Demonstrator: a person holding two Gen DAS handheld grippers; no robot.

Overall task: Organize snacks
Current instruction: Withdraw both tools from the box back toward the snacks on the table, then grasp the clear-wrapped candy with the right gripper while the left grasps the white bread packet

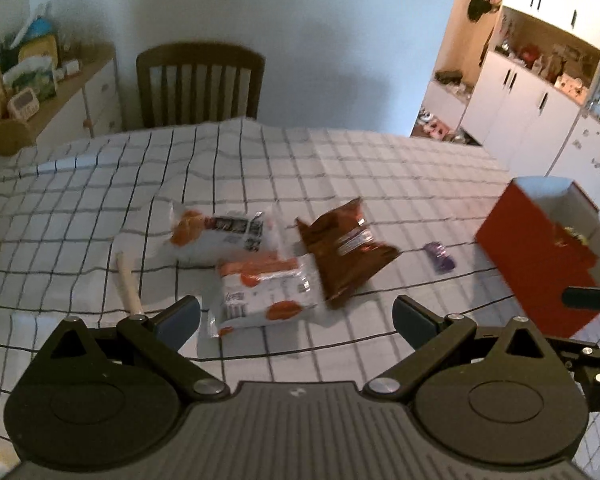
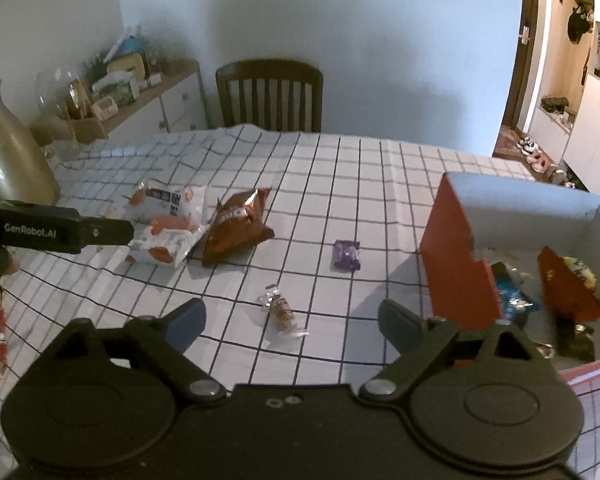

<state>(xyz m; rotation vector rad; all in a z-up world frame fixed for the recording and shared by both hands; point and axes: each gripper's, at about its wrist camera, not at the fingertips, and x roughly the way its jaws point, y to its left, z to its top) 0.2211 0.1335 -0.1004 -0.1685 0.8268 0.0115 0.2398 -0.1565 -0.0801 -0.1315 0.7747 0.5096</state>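
Both claws hung over the near edge of the bench (image 2: 340,168), which was covered in a checked cloth, and neither held anything. The left claw (image 1: 296,316) stood with its jaws wide apart, aimed at the nearer white-and-orange snack packet (image 1: 260,292) just beyond its fingertips; a second such packet (image 1: 220,232) and a brown crisp bag (image 1: 344,248) lay touching it toward the middle of the bench. The right claw (image 2: 290,320) also had its jaws apart and empty, with a small clear-wrapped sweet (image 2: 282,310) lying between and just ahead of the fingertips. A purple wrapped sweet (image 2: 346,256) lay farther in, near the red box (image 2: 456,252) at the right edge, which already held several snacks. The step in hand looked like a reach for the next loose items. The next move would probably call for lowering each claw over its target, closing gently on the thin wrapper, and carrying it to the box.
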